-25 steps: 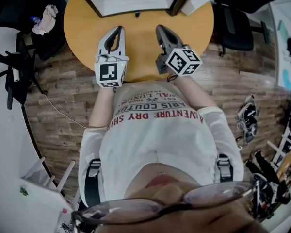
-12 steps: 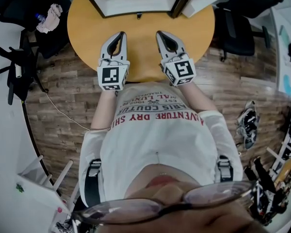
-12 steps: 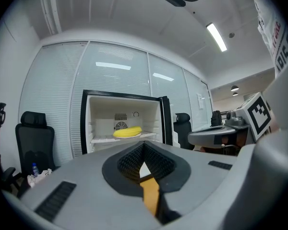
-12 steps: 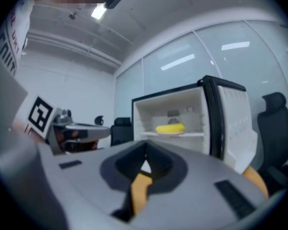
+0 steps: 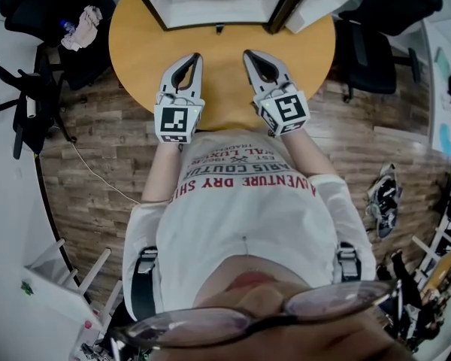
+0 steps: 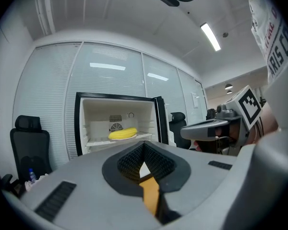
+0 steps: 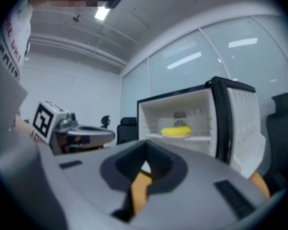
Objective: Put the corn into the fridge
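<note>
A yellow corn cob [image 6: 123, 133] [image 7: 176, 132] lies on a white shelf inside the open small fridge [image 6: 98, 114] [image 7: 151, 116] [image 5: 210, 6], which stands at the far side of the round orange table [image 5: 222, 77]. My left gripper [image 5: 192, 57] [image 6: 144, 144] and right gripper [image 5: 253, 53] [image 7: 146, 143] hover side by side over the table's near half, pointing level at the fridge. Both have their jaws shut with nothing between them, well short of the fridge. From each gripper view I can see the other gripper [image 6: 216, 126] [image 7: 81, 131].
The fridge door [image 7: 240, 123] [image 5: 286, 2] stands swung open on the right. Black office chairs [image 5: 376, 43] [image 5: 30, 21] [image 6: 29, 143] flank the table on a wood floor. A glass partition wall [image 6: 110, 71] runs behind the fridge.
My right gripper has rolled about its own axis, so its marker cube shows a different face, and it has risen slightly. The left gripper has hardly moved.
</note>
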Action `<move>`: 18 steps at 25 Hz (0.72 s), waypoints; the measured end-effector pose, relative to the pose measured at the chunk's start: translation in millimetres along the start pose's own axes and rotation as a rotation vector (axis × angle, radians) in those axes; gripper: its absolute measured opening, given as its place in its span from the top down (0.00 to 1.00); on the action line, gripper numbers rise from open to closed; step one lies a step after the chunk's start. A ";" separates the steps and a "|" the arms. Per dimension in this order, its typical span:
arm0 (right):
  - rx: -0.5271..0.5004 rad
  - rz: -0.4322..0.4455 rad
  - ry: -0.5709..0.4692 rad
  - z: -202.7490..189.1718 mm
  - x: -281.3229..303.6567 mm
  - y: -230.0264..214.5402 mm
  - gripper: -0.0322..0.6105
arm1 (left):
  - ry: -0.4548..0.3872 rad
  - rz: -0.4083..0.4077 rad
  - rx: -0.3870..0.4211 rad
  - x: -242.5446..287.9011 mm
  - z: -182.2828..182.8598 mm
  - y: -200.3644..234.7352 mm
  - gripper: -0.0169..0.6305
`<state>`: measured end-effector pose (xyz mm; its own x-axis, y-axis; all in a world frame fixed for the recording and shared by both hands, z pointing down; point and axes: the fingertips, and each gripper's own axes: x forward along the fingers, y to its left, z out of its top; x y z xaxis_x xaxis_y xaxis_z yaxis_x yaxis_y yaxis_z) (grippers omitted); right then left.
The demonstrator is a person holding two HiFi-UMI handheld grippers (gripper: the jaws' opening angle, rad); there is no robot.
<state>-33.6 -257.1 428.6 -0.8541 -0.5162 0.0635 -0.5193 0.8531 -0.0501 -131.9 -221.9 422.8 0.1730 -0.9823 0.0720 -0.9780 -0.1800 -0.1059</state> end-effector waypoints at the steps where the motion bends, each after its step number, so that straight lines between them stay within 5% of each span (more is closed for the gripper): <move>1: 0.000 0.001 0.003 -0.1 0.4 0.0 0.91 | -0.001 0.001 -0.004 0.1 0.3 0.1 0.94; 18: -0.017 -0.039 0.004 2.4 8.7 -9.9 0.91 | 0.009 0.006 -0.020 3.7 -1.0 8.2 0.94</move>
<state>-36.0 -270.2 427.3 -0.8332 -0.5486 0.0694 -0.5514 0.8337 -0.0302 -139.4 -226.9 423.2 0.1661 -0.9828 0.0806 -0.9811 -0.1729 -0.0869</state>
